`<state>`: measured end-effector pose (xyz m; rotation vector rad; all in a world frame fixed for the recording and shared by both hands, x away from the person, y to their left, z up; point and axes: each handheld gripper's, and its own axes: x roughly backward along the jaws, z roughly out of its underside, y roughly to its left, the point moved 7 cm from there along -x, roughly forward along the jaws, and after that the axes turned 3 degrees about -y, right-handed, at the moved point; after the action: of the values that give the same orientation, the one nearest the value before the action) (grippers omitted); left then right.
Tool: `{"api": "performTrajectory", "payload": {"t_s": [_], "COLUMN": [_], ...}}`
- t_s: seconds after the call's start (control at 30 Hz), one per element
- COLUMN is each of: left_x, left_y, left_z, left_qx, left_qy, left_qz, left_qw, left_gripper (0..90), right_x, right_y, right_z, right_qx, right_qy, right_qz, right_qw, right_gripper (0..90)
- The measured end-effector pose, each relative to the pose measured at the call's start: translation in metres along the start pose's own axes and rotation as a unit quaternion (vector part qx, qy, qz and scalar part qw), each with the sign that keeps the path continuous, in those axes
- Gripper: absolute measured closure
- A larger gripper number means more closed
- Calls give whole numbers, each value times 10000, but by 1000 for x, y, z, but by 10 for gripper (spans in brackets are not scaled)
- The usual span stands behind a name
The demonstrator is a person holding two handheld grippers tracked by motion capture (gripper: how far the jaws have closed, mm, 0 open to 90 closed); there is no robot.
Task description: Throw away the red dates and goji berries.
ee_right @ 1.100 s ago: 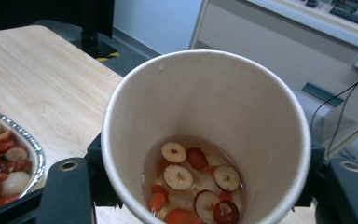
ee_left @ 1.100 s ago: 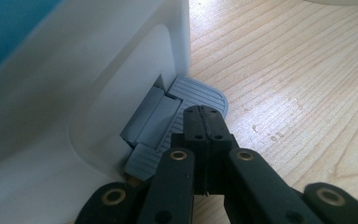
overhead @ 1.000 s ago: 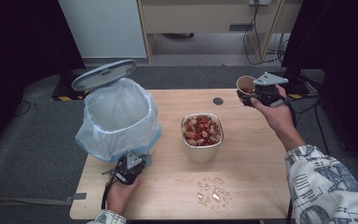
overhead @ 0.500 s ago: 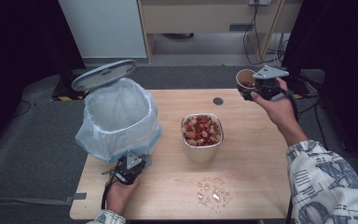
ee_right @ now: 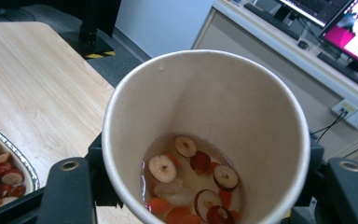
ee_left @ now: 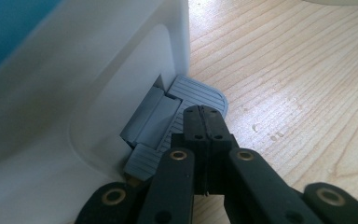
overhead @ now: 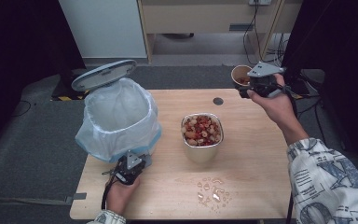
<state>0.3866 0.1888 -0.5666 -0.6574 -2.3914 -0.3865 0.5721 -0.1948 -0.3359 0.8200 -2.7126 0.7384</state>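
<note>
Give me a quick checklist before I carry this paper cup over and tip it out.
1. Grip on cup: ok. The right gripper is shut on the paper cup, a jaw on either side.
2. Cup upright: ok, near enough; liquid and fruit slices sit at the bottom.
3. Bin open: ok. The lid is up and the lined bin gapes.
4. Pedal held: ok. The left gripper, shut, presses the grey pedal.
5. Path: not ok. The foil tray of fruit stands between cup and bin; go above it.
6. Table dry: not ok. Spilled drops near the front edge.
</note>
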Motion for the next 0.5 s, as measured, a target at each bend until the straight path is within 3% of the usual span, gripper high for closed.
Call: {"api": "performTrajectory", "payload": {"t_s": [0.5], "left_x": [0], "left_y": [1], "left_z": [0], "left_qx": [-31], "left_qy": [0], "left_qz": [-7], "left_qw": [10000], "left_gripper": [897], "right_x": [1], "right_y": [16], "right_z": [-28], "right_qx": [618], "right_qy": [-220], "right_qz": [-151], "right_qw": [9977], "right_gripper": [329]}}
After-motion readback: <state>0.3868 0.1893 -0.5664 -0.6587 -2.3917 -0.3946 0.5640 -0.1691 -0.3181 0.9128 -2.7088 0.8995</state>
